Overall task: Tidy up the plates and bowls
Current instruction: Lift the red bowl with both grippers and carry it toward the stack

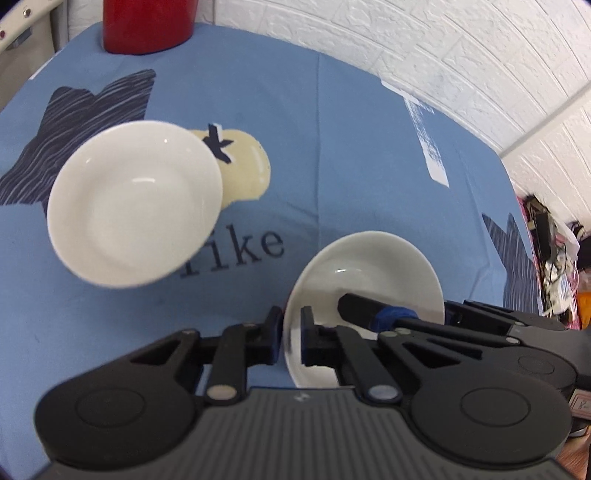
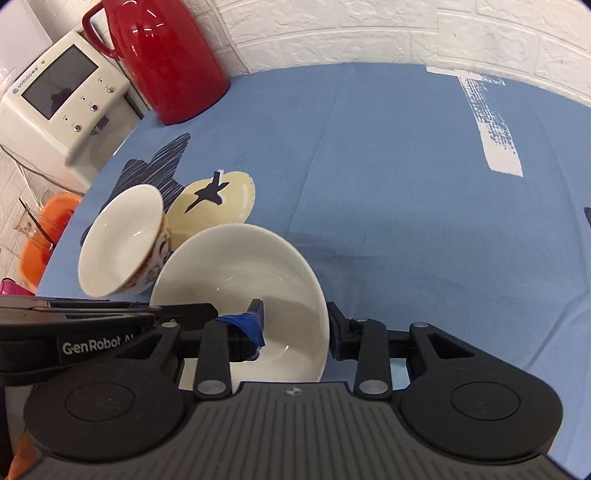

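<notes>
A white shallow dish (image 1: 373,269) sits tilted on the blue tablecloth (image 1: 351,147). My left gripper (image 1: 291,330) is shut on its left rim, one pad on each side. My right gripper (image 2: 295,325) straddles the opposite rim of the dish (image 2: 236,273). Its blue-taped finger (image 2: 253,323) lies inside and the other finger (image 2: 338,332) is just outside, with a gap showing, so it is open. That taped finger (image 1: 369,312) also shows in the left wrist view. A bowl with a painted outside (image 2: 122,243) stands tilted to the left, white inside (image 1: 133,203).
A red thermos jug (image 2: 166,55) stands at the table's far left corner, in front of a white brick wall (image 2: 369,29). Beyond the left edge are a white appliance with a screen (image 2: 62,96) and an orange basin (image 2: 40,236). Clutter (image 1: 554,251) lies past the right edge.
</notes>
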